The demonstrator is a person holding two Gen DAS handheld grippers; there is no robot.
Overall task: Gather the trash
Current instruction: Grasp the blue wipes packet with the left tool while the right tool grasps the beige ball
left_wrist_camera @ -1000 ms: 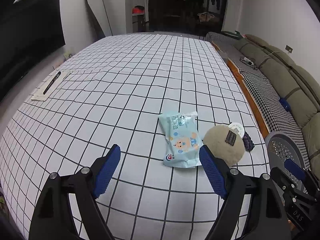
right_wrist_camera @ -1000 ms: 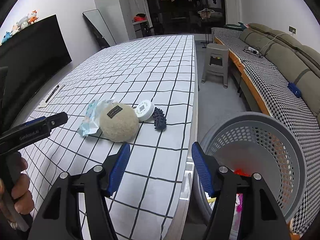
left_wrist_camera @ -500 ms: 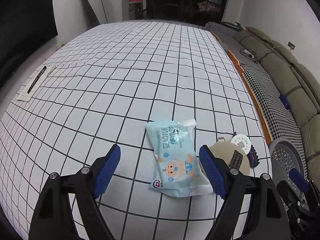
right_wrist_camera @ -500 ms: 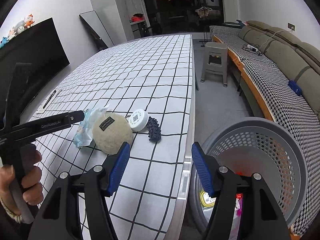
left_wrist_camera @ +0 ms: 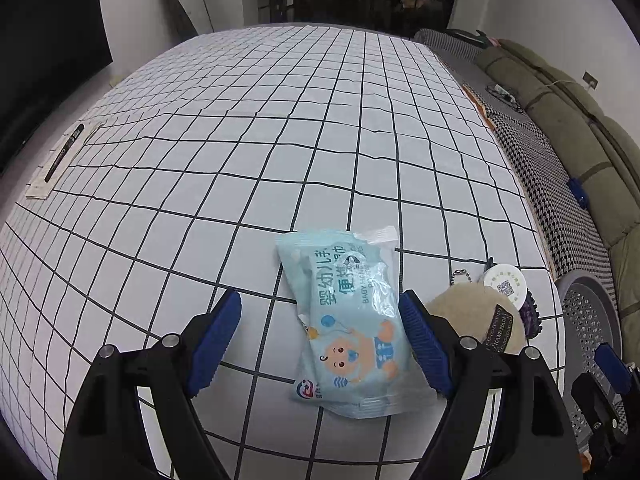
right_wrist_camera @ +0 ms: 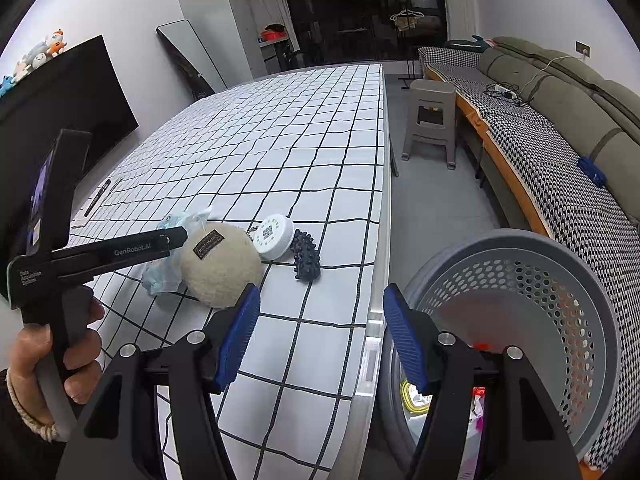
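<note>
A light blue baby wipes packet [left_wrist_camera: 352, 320] lies flat on the white checked table [left_wrist_camera: 280, 140]. My left gripper [left_wrist_camera: 320, 336] is open just above it, with the packet next to the right finger [left_wrist_camera: 424, 344]. The packet also shows in the right wrist view [right_wrist_camera: 164, 276], partly behind the left gripper's arm. A beige fluffy ball [right_wrist_camera: 220, 266], a white round lid [right_wrist_camera: 274, 236] and a dark knobbly piece [right_wrist_camera: 306, 258] lie beside it. My right gripper [right_wrist_camera: 318, 336] is open and empty over the table's right edge, next to the grey basket [right_wrist_camera: 560, 280].
The basket stands on the floor off the table's right edge and holds coloured trash at the bottom. A pen on a paper slip [left_wrist_camera: 60, 156] lies at the table's far left. A grey stool [right_wrist_camera: 430, 120] and a sofa [right_wrist_camera: 580, 112] stand to the right.
My left gripper has moved forward and down toward the wipes packet, which now sits between its fingers. The right gripper has shifted slightly toward the table edge. Both stay open.
</note>
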